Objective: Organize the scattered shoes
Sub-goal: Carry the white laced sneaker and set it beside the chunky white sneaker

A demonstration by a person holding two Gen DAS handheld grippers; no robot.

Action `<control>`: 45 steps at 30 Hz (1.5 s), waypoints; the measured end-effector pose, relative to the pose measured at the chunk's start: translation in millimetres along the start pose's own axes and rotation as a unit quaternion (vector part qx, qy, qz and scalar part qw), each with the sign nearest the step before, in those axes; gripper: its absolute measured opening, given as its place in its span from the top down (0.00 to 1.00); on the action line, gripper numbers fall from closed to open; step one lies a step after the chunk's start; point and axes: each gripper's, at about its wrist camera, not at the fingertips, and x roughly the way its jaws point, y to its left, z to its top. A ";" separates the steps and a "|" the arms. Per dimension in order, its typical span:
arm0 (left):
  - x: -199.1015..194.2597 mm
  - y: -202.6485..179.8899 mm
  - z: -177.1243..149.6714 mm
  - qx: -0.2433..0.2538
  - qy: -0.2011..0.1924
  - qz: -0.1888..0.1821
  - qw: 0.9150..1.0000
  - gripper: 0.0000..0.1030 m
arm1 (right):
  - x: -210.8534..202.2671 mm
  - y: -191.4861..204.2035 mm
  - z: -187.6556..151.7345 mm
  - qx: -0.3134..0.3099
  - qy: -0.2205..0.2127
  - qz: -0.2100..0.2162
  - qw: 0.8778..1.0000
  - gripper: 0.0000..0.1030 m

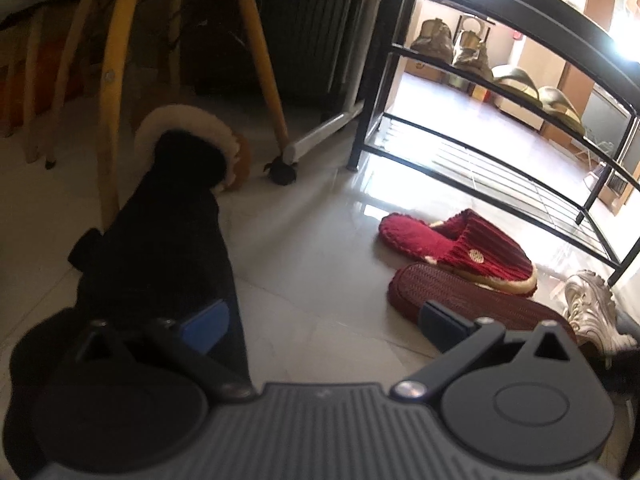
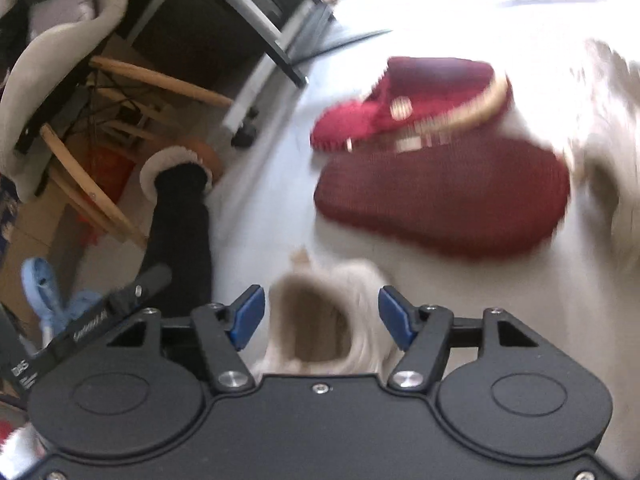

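The right gripper (image 2: 321, 318) has its blue pads (image 2: 248, 316) on either side of a pale sneaker (image 2: 320, 320), whose open collar sits between them; the blur hides whether the pads actually press on it, so I cannot tell if it is gripped. Beyond it, on the pale tiled floor (image 2: 272, 184), lie two red slippers (image 2: 440, 192), the nearer one sole-up and the farther one upright, touching each other. The left gripper (image 1: 324, 322) stands wide open with nothing between its pads, over bare floor. To its left stands a person's leg in dark cloth (image 1: 168, 240), the foot in a fur-trimmed brown slipper (image 1: 236, 152), beside yellow wooden chair legs (image 1: 264, 60). To the right, the same red slippers rest near a second pale sneaker (image 1: 592, 304), which lies close to the foot of a black metal shoe rack (image 1: 500, 148). On the rack's upper shelf stand a tan pair of boots (image 1: 452, 44) and a pair of olive slippers (image 1: 536, 92), side by side.
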 end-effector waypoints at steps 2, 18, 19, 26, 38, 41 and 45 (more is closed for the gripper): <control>1.0 0.3 -0.5 0.003 0.002 -0.001 1.000 0.00 | 20.2 8.2 3.2 -0.052 0.028 -0.025 0.998 0.53; 5.4 4.9 -1.3 -0.006 0.010 -0.003 1.000 0.00 | 73.1 1.8 -20.7 -0.074 0.026 -0.177 0.981 0.88; 5.9 4.4 -1.2 -0.004 0.011 -0.003 1.000 0.00 | 68.9 -8.5 -16.2 -0.053 0.029 -0.176 0.983 0.88; 10.3 2.3 -1.1 -0.004 0.015 -0.007 1.000 0.00 | 65.5 -39.6 3.1 -0.054 0.002 -0.228 0.972 0.86; 19.7 -2.3 0.1 0.003 0.022 0.000 1.000 0.00 | 89.7 -92.4 68.0 0.071 -0.081 -0.278 0.954 0.85; 21.3 -4.7 -0.5 0.008 0.022 0.002 1.000 0.00 | 90.7 -95.2 69.3 0.041 -0.067 -0.277 0.958 0.81; 21.6 -8.0 -1.5 0.016 0.023 0.000 1.000 0.00 | 76.3 -104.2 65.4 0.041 -0.045 -0.243 0.968 0.47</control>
